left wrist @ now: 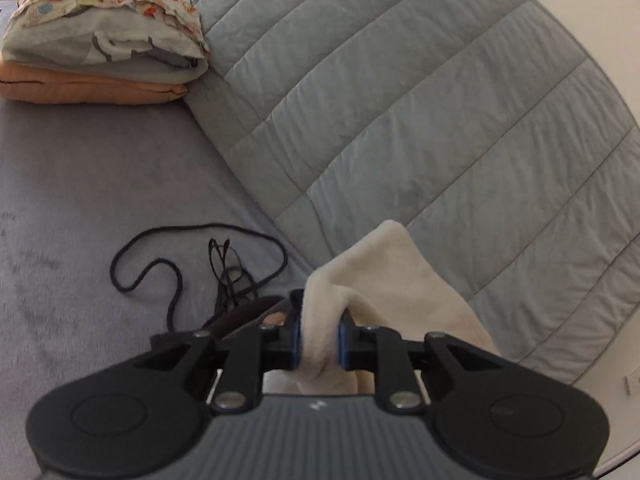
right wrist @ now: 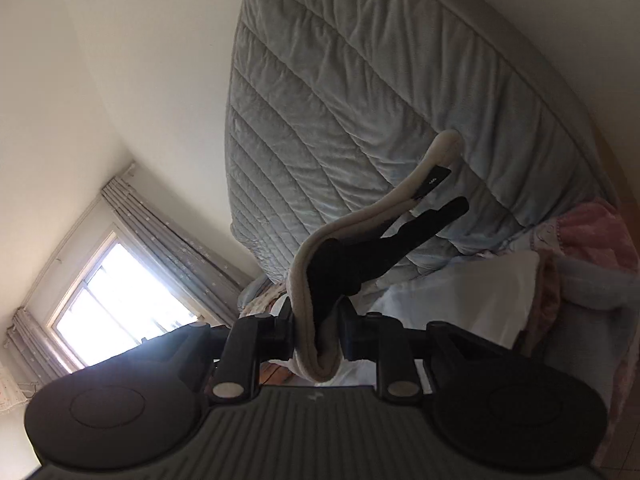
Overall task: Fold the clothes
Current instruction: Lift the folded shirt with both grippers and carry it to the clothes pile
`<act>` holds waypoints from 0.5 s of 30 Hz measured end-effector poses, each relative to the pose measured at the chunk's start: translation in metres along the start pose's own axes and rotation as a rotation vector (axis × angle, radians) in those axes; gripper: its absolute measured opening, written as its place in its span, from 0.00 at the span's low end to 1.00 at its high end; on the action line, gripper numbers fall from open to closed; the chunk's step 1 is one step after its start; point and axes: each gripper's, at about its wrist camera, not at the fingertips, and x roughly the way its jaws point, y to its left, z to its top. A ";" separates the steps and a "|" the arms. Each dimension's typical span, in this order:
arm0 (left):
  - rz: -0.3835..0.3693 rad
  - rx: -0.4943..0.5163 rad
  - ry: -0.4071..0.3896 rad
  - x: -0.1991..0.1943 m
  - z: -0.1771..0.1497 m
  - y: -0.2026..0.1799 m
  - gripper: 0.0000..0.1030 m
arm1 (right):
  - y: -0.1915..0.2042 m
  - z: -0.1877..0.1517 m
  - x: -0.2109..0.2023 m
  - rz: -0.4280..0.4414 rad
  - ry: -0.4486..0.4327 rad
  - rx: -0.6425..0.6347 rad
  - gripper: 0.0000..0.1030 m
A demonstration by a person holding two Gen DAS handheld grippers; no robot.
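A cream fleece garment hangs from my left gripper, which is shut on a bunched fold of it above the purple-grey bed sheet. In the right wrist view my right gripper is shut on the cream edge of the same kind of garment, whose dark inner side and black label stick out past the fingers. That view is tilted, pointing level toward the grey quilt.
A stack of folded laundry, orange at the bottom and patterned on top, sits far left on the bed. A black cord loops on the sheet. A grey quilt rises at the right. Window, curtains and pink bedding appear.
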 end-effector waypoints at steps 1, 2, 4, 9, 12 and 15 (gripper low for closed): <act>-0.002 -0.030 -0.005 0.012 -0.011 0.013 0.19 | -0.016 -0.016 0.004 -0.051 0.046 0.037 0.23; -0.016 -0.069 -0.026 0.021 -0.021 0.027 0.20 | -0.032 -0.032 0.009 -0.101 0.090 0.075 0.23; -0.061 -0.126 -0.050 0.017 -0.021 0.039 0.19 | -0.054 -0.046 0.008 -0.106 0.098 0.156 0.23; -0.041 -0.048 -0.091 -0.007 0.004 0.014 0.16 | -0.037 -0.036 -0.005 -0.015 0.035 0.190 0.22; -0.033 -0.041 -0.123 -0.015 0.015 0.009 0.16 | -0.022 -0.035 -0.009 0.061 0.024 0.240 0.16; 0.053 0.000 -0.089 -0.006 0.007 0.011 0.17 | -0.023 -0.042 -0.015 0.021 0.033 0.226 0.14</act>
